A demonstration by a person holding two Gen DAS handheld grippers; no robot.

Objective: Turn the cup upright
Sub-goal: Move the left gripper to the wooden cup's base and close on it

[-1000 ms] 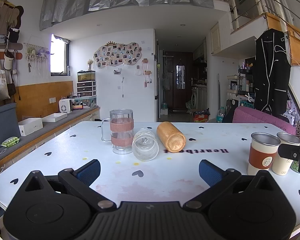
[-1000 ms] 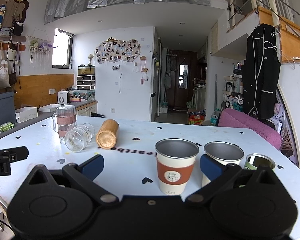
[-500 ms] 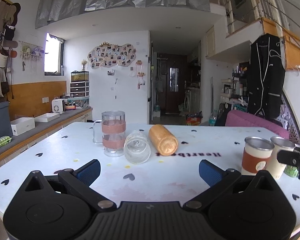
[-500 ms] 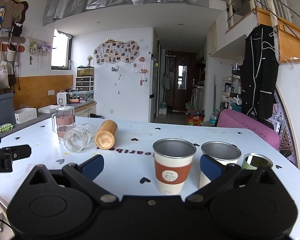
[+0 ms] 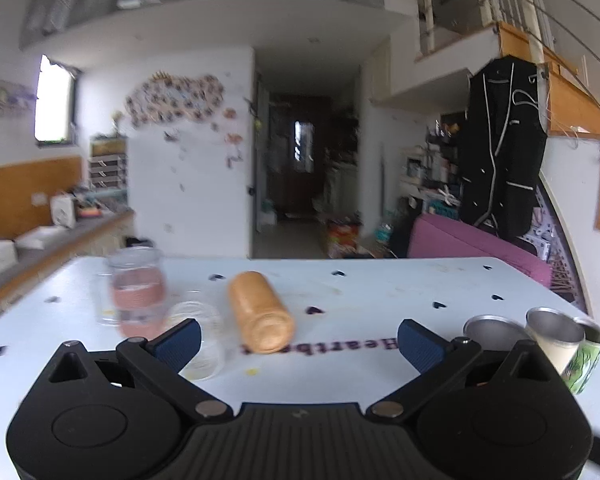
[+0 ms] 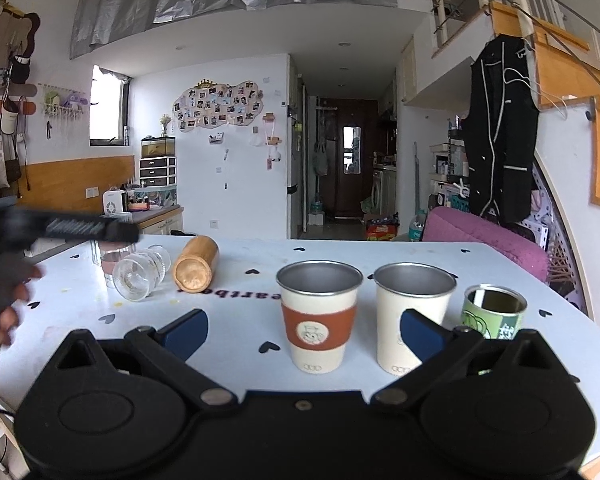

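Note:
A wooden cup point(image 5: 260, 312) lies on its side on the white table point(image 5: 380, 292), its base toward me; it also shows in the right wrist view point(image 6: 195, 268). A clear ribbed glass point(image 5: 198, 332) lies on its side left of it, also in the right wrist view point(image 6: 140, 274). My left gripper point(image 5: 298, 338) is open and empty, raised above the table, short of both. My right gripper point(image 6: 303, 326) is open and empty, close before an upright steel cup with an orange sleeve point(image 6: 319, 320). The left gripper point(image 6: 60, 228) shows blurred at the left of the right wrist view.
A glass mug with a pink band point(image 5: 138, 296) stands left of the ribbed glass. A cream steel cup point(image 6: 414, 320) and a green tin point(image 6: 494, 310) stand at the right. A purple seat point(image 6: 484, 236) lies beyond the table's right edge.
My left gripper has risen and swung right and forward, toward the lying cups; its view is motion-blurred. It now appears high in the right wrist view. The right gripper has barely moved.

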